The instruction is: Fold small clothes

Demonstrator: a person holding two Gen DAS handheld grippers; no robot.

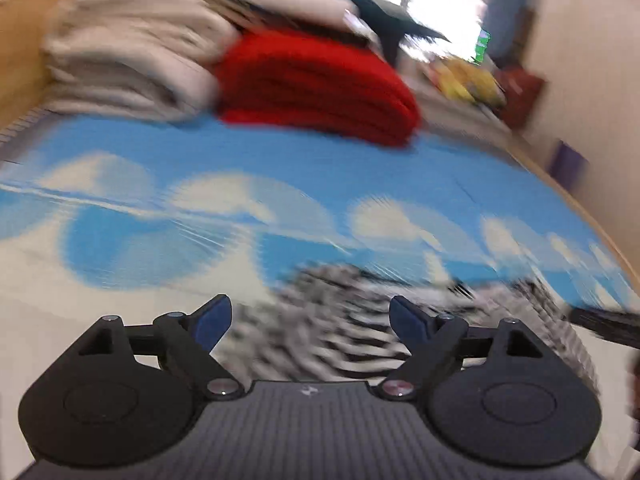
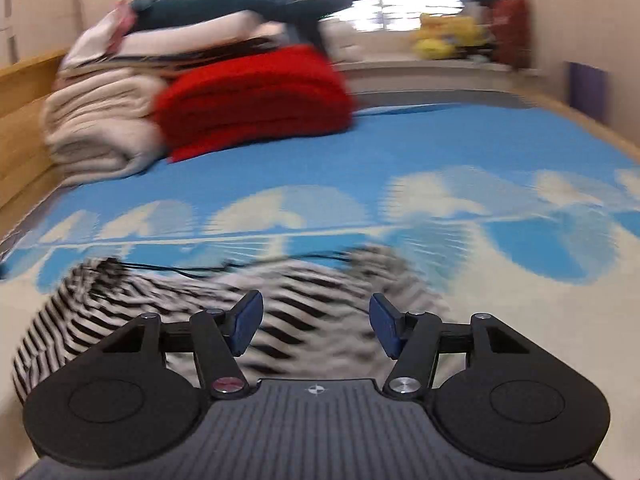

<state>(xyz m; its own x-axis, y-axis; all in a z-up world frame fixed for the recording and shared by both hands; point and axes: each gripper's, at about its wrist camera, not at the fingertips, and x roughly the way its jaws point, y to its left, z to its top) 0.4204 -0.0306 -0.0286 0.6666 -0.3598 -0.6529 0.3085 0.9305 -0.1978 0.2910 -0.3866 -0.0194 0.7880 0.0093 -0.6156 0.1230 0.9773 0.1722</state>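
Left wrist view, heavy blur: left gripper [image 1: 310,322] tilts down over the bed, jaws spread wide and released, blue pads [image 1: 212,326] clear of any cloth. The striped garment [image 1: 340,316] lies on the sheet [image 1: 280,168] just beyond and under the fingertips, black-and-white, crumpled. A small pale mark sits on the gripper's ribbed body; too blurred to read. At the right edge a dark piece of the other tool shows. Farther up the bed, a folded red blanket [image 1: 316,80] leans against a stack of cream bedding [image 1: 132,56]. Right wrist view, also blurred: right gripper [image 2: 316,328] points down at a similar slant, jaws parted with nothing gripped, pads [image 2: 248,326] apart above the striped garment [image 2: 168,300], which spreads from the left edge to past the right finger. A round emblem on the body, not legible. Red blanket [image 2: 256,100] and cream bedding [image 2: 100,136] lie at far left on the blue cloud-print sheet [image 2: 400,148]; yellow toys [image 2: 448,36] rest on the window ledge.
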